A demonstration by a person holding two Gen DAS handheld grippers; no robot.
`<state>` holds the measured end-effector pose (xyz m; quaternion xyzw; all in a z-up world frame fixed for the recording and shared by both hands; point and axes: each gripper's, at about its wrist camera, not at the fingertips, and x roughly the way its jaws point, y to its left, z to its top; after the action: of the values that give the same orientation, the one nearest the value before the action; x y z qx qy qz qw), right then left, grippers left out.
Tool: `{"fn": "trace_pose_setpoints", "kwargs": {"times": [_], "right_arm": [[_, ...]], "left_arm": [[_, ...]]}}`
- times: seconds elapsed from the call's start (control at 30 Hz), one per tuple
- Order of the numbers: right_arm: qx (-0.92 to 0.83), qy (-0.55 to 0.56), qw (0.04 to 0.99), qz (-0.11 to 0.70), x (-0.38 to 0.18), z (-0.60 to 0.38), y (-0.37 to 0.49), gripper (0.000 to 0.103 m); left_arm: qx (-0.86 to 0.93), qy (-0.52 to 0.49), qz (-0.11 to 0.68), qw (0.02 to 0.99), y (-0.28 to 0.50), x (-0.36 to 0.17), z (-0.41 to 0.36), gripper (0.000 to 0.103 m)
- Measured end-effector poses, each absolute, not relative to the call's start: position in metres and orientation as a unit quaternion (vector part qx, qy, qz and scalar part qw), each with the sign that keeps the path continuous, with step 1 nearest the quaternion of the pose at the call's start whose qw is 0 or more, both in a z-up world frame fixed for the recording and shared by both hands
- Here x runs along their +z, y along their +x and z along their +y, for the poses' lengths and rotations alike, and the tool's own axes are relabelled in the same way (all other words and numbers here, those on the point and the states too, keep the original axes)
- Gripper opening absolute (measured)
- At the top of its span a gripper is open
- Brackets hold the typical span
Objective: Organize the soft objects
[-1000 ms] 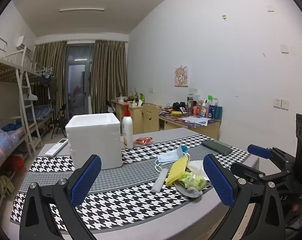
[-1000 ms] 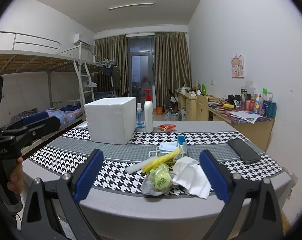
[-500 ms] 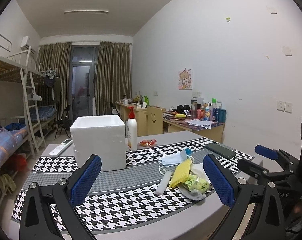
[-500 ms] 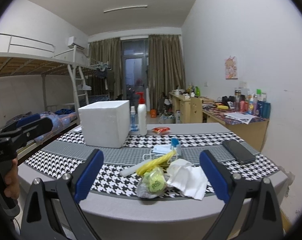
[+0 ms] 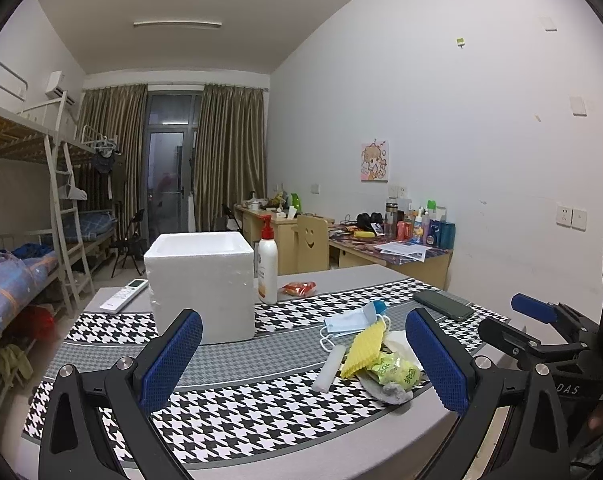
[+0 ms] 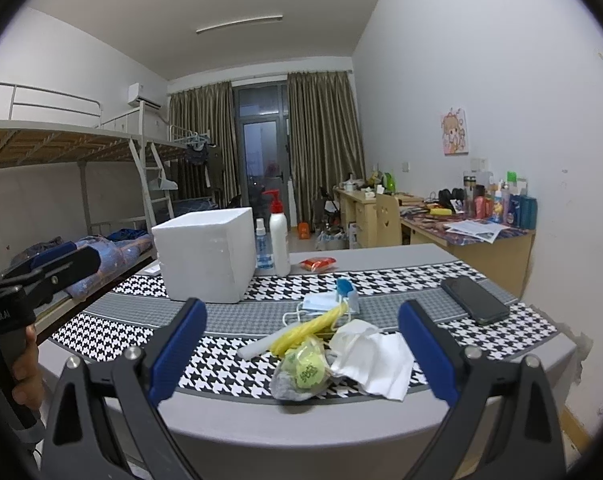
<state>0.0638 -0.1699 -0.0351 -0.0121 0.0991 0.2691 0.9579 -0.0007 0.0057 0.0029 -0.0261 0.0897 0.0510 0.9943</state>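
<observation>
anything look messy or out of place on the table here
Yes: the soft things lie in a jumbled heap near the front edge, the face mask, yellow sponge, crumpled tissue and green packet overlapping. The foam box stands upright. Nothing looks spilled.

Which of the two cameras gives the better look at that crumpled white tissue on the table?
The right wrist view. There the white tissue lies in full view between the open right gripper fingers, beside the green packet. In the left wrist view only a sliver of it shows behind the yellow sponge.

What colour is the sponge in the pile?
Yellow; the sponge shows best in the left wrist view.
</observation>
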Motion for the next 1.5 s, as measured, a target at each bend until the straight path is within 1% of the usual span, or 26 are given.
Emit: {"fn": "trace_pose_setpoints", "kwargs": {"times": [0.37, 0.53, 0.77, 1.5], "right_arm": [[0.272, -0.016, 0.958, 0.087, -0.036, -0.167, 0.060, 0.098], [0.288, -0.006, 0.952, 0.101, -0.036, -0.168, 0.064, 0.098], [0.289, -0.031, 0.951, 0.103, -0.037, -0.159, 0.065, 0.098], [0.257, -0.038, 0.950, 0.173, -0.047, -0.155, 0.113, 0.098]], "left_arm": [[0.051, -0.026, 0.090, 0.994, 0.000, 0.003, 0.006, 0.102], [0.049, -0.024, 0.096, 0.994, 0.002, 0.001, 0.006, 0.102], [0.035, -0.027, 0.128, 0.991, 0.020, -0.002, 0.008, 0.102], [0.008, -0.023, 0.210, 0.977, 0.089, -0.016, 0.012, 0.102]]}}
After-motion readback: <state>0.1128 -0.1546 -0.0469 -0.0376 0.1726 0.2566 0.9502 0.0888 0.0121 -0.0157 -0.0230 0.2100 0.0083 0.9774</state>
